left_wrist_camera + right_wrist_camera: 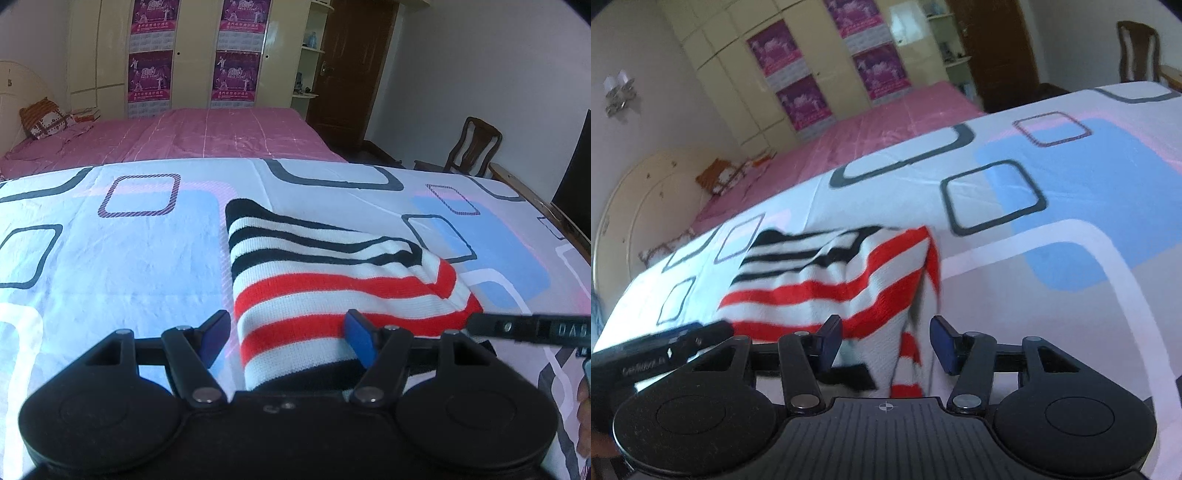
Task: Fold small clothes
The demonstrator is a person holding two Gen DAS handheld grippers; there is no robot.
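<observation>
A small knitted garment (325,273) with black, white and red stripes lies folded on a patterned sheet (110,258). My left gripper (288,338) is open, its blue pads either side of the garment's near left edge. My right gripper (886,341) is open at the garment's (827,280) near right corner, where a red-striped flap hangs loosely between the fingers. Each gripper's body shows at the edge of the other's view: the right one in the left wrist view (532,326), the left one in the right wrist view (657,350).
The sheet covers a bed with blue, grey and pink squares (1052,206). A second bed with a pink cover (207,136) lies beyond. Wardrobes with posters (192,55) stand at the back. A wooden chair (472,147) and a dark screen (576,177) stand right.
</observation>
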